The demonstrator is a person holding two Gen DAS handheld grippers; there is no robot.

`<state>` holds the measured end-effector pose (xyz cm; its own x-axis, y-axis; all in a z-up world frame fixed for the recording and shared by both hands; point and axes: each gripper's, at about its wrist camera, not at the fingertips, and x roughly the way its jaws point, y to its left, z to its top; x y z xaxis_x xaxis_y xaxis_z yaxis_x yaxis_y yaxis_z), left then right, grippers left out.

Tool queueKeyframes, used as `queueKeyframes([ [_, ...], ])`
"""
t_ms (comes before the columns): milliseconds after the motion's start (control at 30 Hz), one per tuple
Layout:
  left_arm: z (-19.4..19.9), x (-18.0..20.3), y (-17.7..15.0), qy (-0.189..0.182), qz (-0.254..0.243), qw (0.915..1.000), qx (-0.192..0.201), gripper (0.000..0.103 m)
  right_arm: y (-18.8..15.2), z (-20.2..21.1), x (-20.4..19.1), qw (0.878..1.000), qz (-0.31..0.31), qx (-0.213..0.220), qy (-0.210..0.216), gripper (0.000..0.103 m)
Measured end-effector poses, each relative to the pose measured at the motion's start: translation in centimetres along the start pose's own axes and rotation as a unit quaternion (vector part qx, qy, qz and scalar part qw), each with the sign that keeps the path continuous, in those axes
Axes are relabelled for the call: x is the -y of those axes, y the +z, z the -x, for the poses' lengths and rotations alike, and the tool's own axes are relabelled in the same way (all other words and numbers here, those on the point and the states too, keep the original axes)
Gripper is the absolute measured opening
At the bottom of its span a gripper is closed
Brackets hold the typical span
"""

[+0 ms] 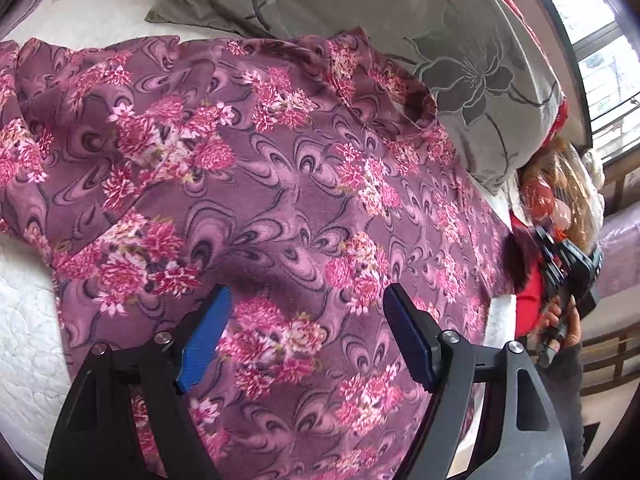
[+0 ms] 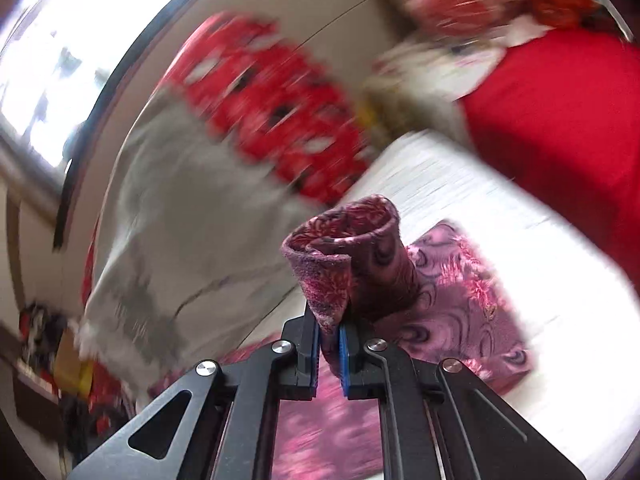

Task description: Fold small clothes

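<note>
So the floral garment (image 1: 256,184), a purple fleecy top with pink flower clusters, is spread across the white quilted mattress (image 1: 28,344) and fills most of the left wrist view, neckline up toward the upper right near the grey flower-print pillow (image 1: 400,12). The left gripper (image 1: 306,320) sits at the bottom centre of that frame with its blue pads (image 1: 204,340) spread wide, nothing between them, just hovering over the lower part of the fabric. Over at the right edge you can see the right gripper (image 1: 568,276) with a hand (image 1: 564,320) around its handle, by the garment's far edge. In the right wrist view the right gripper's jaws are pressed together, pinching a rolled-up bit of the garment that sticks up in the middle of the frame. Everything behind it is motion-blurred: red patterned fabric (image 2: 276,108) upper centre and the pillow on the left.
</note>
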<state>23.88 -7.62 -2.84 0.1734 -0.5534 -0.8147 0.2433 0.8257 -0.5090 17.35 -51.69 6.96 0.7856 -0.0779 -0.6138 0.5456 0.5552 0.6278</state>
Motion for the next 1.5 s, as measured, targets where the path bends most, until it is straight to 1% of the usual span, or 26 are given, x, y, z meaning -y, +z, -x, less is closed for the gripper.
queueKeyframes([
  [100, 0.2, -0.5, 0.0, -0.007, -0.004, 0.9999, -0.008, 0.077, -3.1, -2.1, -4.2, 0.999, 0.025, -0.033, 0.025, 0.007],
  [267, 1.1, -1.4, 0.5, -0.02, -0.014, 0.9996, -0.011, 0.077, -8.6, -5.1, -11.2, 0.993, 0.073, -0.081, 0.051, 0.007],
  [400, 2.2, -2.5, 1.3, -0.026, -0.016, 0.9995, -0.008, 0.077, -12.5, -7.0, -16.3, 0.985, 0.111, -0.112, 0.066, 0.007],
  [500, 3.4, -3.5, 1.7, -0.031, -0.014, 0.9994, 0.003, 0.077, -15.7, -7.9, -19.9, 0.977, 0.144, -0.137, 0.073, 0.007],
  [667, 5.2, -5.2, 1.9, -0.034, -0.005, 0.9993, 0.018, 0.077, -20.8, -9.2, -24.4, 0.962, 0.186, -0.177, 0.09, 0.008],
  [733, 5.7, -5.9, 1.9, -0.034, 0.001, 0.9992, 0.021, 0.077, -22.8, -9.6, -25.6, 0.957, 0.193, -0.192, 0.102, 0.009],
  [767, 5.8, -6.2, 1.9, -0.035, 0.004, 0.9992, 0.022, 0.077, -23.7, -9.9, -26.0, 0.955, 0.189, -0.202, 0.109, 0.011],
  [800, 5.9, -6.5, 1.9, -0.036, 0.009, 0.9991, 0.02, 0.077, -24.7, -10.2, -26.2, 0.952, 0.186, -0.214, 0.115, 0.013],
  [833, 5.8, -6.6, 1.9, -0.039, 0.012, 0.999, 0.018, 0.077, -25.9, -10.7, -26.3, 0.949, 0.184, -0.229, 0.111, 0.016],
  [867, 5.7, -6.6, 1.9, -0.041, 0.014, 0.999, 0.016, 0.077, -26.8, -11.0, -26.3, 0.947, 0.183, -0.243, 0.104, 0.025],
  [933, 5.4, -6.4, 1.8, -0.046, 0.015, 0.9988, 0.009, 0.077, -28.5, -11.5, -25.6, 0.939, 0.172, -0.281, 0.097, 0.032],
  [967, 5.1, -6.2, 1.8, -0.051, 0.015, 0.9986, 0.004, 0.077, -28.8, -11.4, -25.2, 0.938, 0.162, -0.29, 0.102, 0.032],
  [1033, 4.4, -5.4, 1.8, -0.061, 0.014, 0.998, -0.003, 0.077, -28.6, -9.7, -23.6, 0.937, 0.143, -0.294, 0.123, 0.033],
  [1100, 3.0, -4.4, 2.1, -0.069, 0.013, 0.9974, -0.017, 0.077, -27.4, -7.6, -21.8, 0.943, 0.136, -0.277, 0.127, 0.04],
  [1133, 2.2, -3.9, 2.3, -0.068, 0.014, 0.9973, -0.024, 0.077, -26.6, -6.4, -20.7, 0.948, 0.135, -0.262, 0.12, 0.047],
  [1167, 1.3, -3.3, 2.5, -0.066, 0.014, 0.9972, -0.031, 0.077, -25.8, -5.5, -19.6, 0.953, 0.131, -0.249, 0.112, 0.05],
  [1267, -1.4, -1.2, 3.7, -0.036, 0.009, 0.9983, -0.046, 0.077, -23.3, -3.2, -15.8, 0.965, 0.108, -0.222, 0.086, 0.05],
  [1300, -1.9, -0.7, 4.1, -0.028, 0.011, 0.9985, -0.045, 0.077, -22.2, -2.2, -14.0, 0.97, 0.097, -0.21, 0.077, 0.05],
  [1367, -2.2, 0.2, 4.8, -0.02, 0.016, 0.9994, -0.026, 0.077, -20.7, -0.9, -11.8, 0.977, 0.08, -0.189, 0.064, 0.05],
  [1400, -2.1, 0.8, 5.2, -0.014, 0.017, 0.9997, -0.01, 0.054, -20.0, -0.3, -10.6, 0.98, 0.068, -0.177, 0.057, 0.05],
  [1433, -2.0, 1.1, 5.5, -0.01, 0.015, 0.9998, -0.002, 0.011, -19.4, 0.2, -9.5, 0.983, 0.054, -0.167, 0.052, 0.05],
  [1467, -1.9, 1.4, 5.9, -0.005, 0.013, 0.9999, -0.001, 0.004, -18.6, 0.7, -8.3, 0.986, 0.041, -0.157, 0.046, 0.05],
  [1500, -1.4, 1.4, 6.2, -0.005, 0.018, 0.9998, 0.006, 0.004, -17.9, 1.2, -7.3, 0.988, 0.028, -0.147, 0.041, 0.05],
])
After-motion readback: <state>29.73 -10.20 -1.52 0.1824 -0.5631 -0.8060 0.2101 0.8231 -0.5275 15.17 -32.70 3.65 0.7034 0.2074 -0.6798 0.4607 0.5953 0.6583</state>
